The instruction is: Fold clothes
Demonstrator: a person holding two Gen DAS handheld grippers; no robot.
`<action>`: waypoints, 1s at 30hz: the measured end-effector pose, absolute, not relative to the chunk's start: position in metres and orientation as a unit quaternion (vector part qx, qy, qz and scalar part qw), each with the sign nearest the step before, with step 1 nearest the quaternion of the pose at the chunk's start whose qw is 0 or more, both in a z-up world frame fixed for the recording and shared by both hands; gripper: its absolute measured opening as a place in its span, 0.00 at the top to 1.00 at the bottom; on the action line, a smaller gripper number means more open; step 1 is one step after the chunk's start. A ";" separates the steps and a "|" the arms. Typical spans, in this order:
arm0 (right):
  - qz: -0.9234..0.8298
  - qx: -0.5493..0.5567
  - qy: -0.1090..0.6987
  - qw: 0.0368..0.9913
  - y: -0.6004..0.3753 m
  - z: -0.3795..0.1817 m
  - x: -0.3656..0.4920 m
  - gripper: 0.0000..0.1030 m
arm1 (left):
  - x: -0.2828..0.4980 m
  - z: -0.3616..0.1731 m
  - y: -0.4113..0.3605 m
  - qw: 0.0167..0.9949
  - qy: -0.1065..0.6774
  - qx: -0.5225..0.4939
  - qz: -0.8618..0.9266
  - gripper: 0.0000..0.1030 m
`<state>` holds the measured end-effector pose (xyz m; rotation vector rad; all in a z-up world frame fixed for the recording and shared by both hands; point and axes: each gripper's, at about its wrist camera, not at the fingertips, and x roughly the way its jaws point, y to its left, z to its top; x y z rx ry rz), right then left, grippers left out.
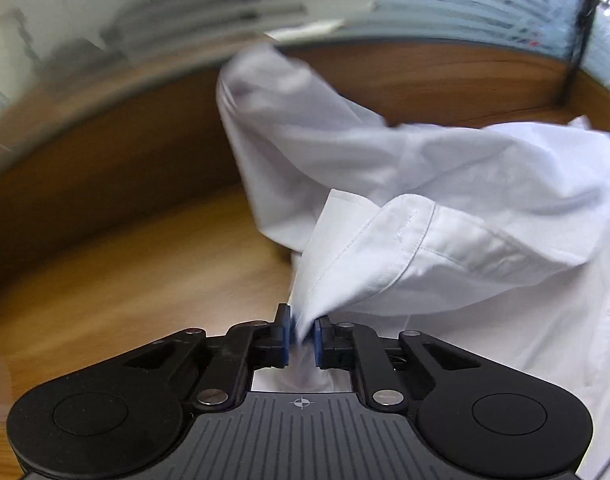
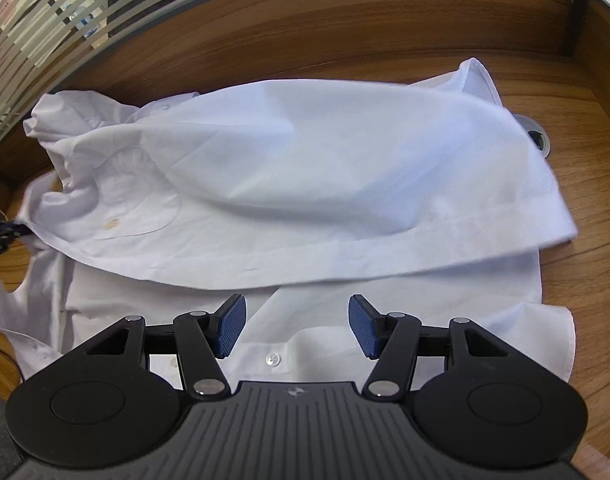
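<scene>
white shirt (image 2: 289,184) lies loosely doubled over itself on the wooden desk (image 2: 585,264), left gripper (image 1: 303,330) pinching a bunched edge beside the cuff, right gripper (image 2: 297,330) spread and empty above the button placket; thin, limp, light cloth, best held at hems or seams.

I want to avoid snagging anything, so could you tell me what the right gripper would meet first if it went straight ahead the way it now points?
Most likely the white shirt: the open right gripper hangs above its buttoned part, facing the folded-over panel, though depth is unclear.
</scene>
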<state>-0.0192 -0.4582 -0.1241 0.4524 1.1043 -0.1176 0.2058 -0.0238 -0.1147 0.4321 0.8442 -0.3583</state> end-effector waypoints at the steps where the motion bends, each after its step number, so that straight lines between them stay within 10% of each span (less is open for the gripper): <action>1: -0.058 0.210 0.519 0.826 -0.458 -0.125 -0.018 0.38 | 0.201 -0.110 -0.031 0.878 0.386 0.250 -0.133 0.89; 9: -0.093 0.214 0.516 0.824 -0.476 -0.138 -0.028 0.38 | 0.181 -0.139 -0.051 0.831 0.349 0.434 0.000 0.88; 16: -0.136 0.238 0.483 0.832 -0.511 -0.132 -0.065 0.38 | 0.189 -0.115 -0.015 0.877 0.427 0.219 0.035 0.82; 20: -0.185 0.288 0.448 0.826 -0.539 -0.134 -0.085 0.39 | 0.181 -0.087 0.003 0.898 0.431 0.078 0.043 0.49; 30: -0.256 0.394 0.380 0.797 -0.587 -0.148 -0.093 0.39 | 0.154 -0.058 -0.007 0.882 0.457 -0.104 0.050 0.25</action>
